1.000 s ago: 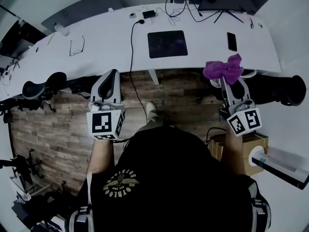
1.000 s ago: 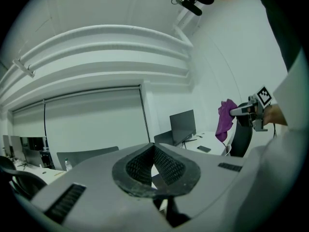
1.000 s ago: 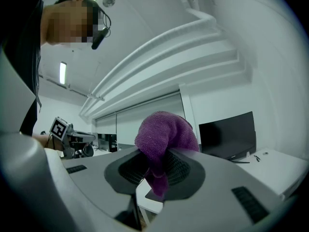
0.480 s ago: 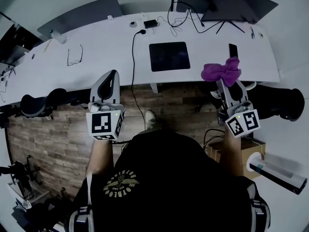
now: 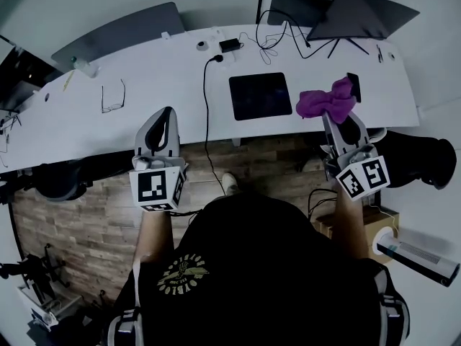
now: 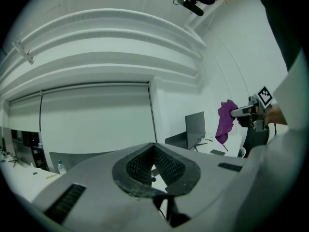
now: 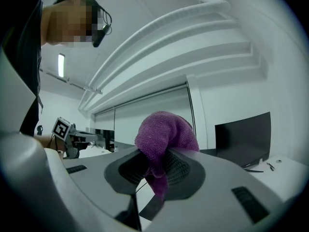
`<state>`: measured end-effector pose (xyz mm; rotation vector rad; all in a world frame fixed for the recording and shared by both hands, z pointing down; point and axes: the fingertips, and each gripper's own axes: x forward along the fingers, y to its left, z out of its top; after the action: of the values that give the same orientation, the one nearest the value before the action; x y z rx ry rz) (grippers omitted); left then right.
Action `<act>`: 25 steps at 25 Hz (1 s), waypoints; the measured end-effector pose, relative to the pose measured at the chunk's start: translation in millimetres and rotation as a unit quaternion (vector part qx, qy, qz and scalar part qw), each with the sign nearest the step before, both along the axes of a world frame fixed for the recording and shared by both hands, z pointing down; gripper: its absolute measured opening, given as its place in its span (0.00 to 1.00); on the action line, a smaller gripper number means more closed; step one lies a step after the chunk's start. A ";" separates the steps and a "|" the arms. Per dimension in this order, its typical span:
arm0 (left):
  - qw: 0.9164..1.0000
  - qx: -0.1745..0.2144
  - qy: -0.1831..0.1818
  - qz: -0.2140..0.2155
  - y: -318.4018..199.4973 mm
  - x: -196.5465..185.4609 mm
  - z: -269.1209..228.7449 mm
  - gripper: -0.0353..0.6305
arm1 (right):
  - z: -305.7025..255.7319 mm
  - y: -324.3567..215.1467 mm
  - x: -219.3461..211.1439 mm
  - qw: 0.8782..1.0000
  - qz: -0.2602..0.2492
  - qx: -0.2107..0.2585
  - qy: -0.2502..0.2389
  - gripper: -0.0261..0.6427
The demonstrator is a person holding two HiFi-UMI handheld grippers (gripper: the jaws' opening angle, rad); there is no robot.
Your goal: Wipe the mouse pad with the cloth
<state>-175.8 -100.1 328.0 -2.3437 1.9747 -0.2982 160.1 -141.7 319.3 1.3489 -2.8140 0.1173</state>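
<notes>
The right hand-held gripper pinches the purple cloth just right of the mouse pad on the tabletop — the left hand-held gripper, jaws pressed together and empty, hangs well left of it.

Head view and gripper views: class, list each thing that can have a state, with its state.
right gripper: shut on the cloth.
cloth: bunched, held off the desk.
left gripper: shut, empty.
mouse pad: flat on the desk, untouched.
glasses: lying on the desk.
phone: lying flat, screen dark.
</notes>
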 end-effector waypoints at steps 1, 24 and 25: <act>1.000 0.003 0.002 -0.001 -5.1 -6.7 -0.9 0.06 | -2.2 -4.5 -4.1 1.000 0.001 0.001 0.003 0.16; 1.000 -0.002 0.024 0.017 -77.4 -57.1 16.4 0.06 | -6.5 -61.0 -59.2 1.000 0.018 0.004 0.018 0.16; 1.000 -0.002 0.024 0.015 -80.1 -57.7 16.8 0.06 | -4.8 -65.8 -60.7 1.000 0.014 0.003 0.018 0.16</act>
<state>-233.4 -180.3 344.9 -2.4016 1.9600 -0.2472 99.4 -207.5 314.5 1.3779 -2.7694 0.0841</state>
